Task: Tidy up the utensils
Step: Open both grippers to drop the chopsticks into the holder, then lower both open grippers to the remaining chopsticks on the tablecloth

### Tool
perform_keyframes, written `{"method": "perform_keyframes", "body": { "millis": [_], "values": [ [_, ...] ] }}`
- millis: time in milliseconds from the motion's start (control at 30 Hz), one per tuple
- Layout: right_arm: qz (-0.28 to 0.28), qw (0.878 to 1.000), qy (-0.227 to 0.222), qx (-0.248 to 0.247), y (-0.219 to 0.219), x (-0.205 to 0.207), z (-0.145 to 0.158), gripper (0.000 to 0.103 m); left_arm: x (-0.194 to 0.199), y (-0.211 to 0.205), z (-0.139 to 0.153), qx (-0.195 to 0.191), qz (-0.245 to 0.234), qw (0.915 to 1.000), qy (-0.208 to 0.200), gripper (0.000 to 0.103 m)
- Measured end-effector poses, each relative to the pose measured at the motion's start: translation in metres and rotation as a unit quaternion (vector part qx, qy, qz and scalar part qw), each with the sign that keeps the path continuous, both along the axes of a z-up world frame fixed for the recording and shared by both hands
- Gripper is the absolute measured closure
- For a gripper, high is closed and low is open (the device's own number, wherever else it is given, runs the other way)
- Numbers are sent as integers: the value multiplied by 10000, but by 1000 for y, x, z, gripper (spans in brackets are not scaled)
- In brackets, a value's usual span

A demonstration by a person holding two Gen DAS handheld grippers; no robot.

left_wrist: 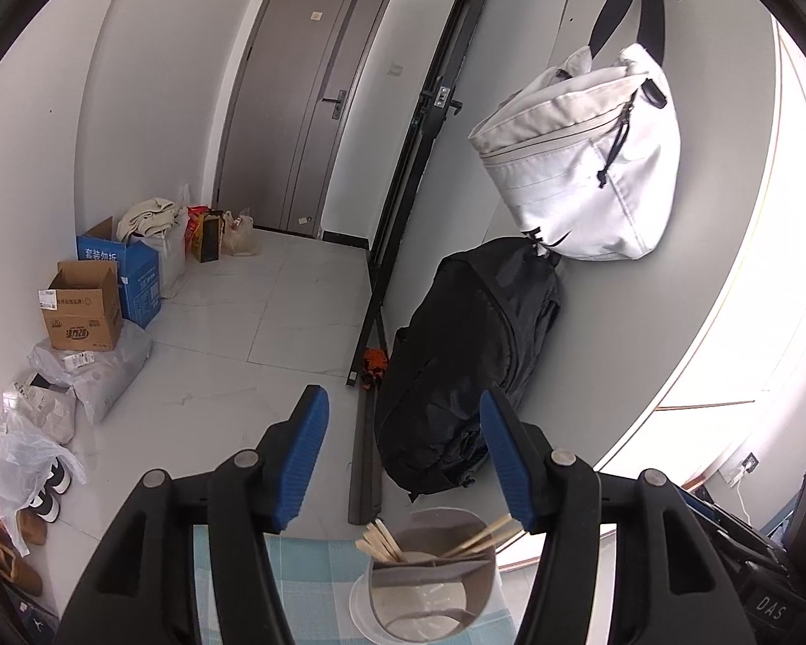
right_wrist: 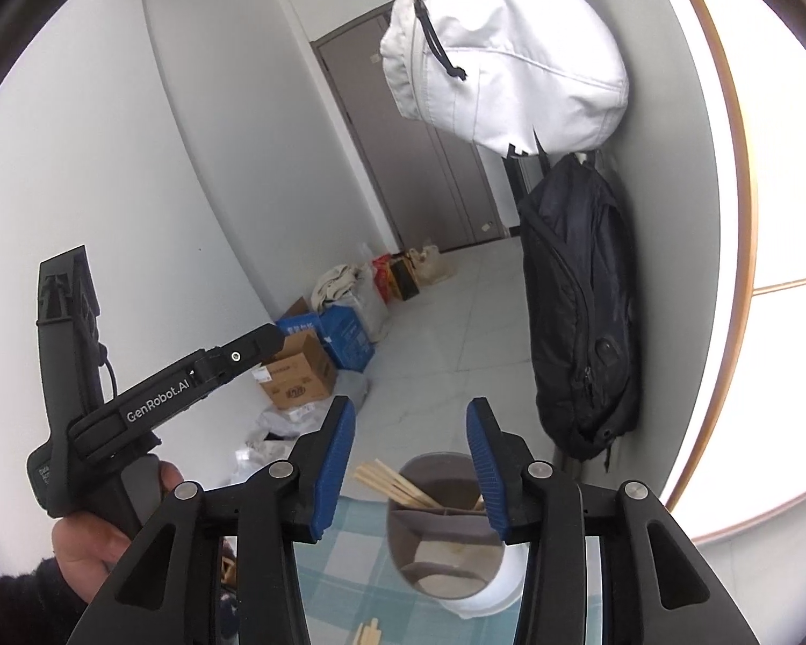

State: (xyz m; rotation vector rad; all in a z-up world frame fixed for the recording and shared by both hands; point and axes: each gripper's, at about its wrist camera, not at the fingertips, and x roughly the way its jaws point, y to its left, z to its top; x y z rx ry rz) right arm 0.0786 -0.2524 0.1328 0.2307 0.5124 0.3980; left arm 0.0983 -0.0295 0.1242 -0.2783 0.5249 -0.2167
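Both grippers hang spread and empty, the left gripper (left_wrist: 403, 462) and right gripper (right_wrist: 411, 465) just above a gray divided holder (right_wrist: 446, 524). Chopsticks (right_wrist: 395, 486) lean in its far compartment; the near one looks empty. Loose sticks (right_wrist: 368, 634) lie nearest, below the right tool; gripping them mid-length would likely steady them.

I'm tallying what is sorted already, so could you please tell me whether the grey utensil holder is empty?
Not empty. The grey divided utensil holder stands upright with pale wooden chopsticks leaning out of its far compartment.
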Motion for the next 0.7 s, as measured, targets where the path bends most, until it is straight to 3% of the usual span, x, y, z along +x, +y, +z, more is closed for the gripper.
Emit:
{"method": "perform_keyframes", "body": {
  "millis": [100,267,367,567,700],
  "values": [
    [-64,9999,-78,71,-2,-11,5,44,-11,-2,7,-46,-29,10000,0,40],
    [-52,9998,-184,45,0,-30,12,43,-33,-7,17,-41,-140,9999,-89,39],
    [-13,9997,-241,34,1,-44,14,36,-41,-8,17,69,-137,9999,-75,29],
    [-4,9993,-357,-52,6,-68,11,28,-64,-3,13,121,-163,9998,-81,29],
    [-34,9994,-321,-97,9,-82,-1,17,-77,2,3,227,-130,9996,-39,23]
  ]
}}
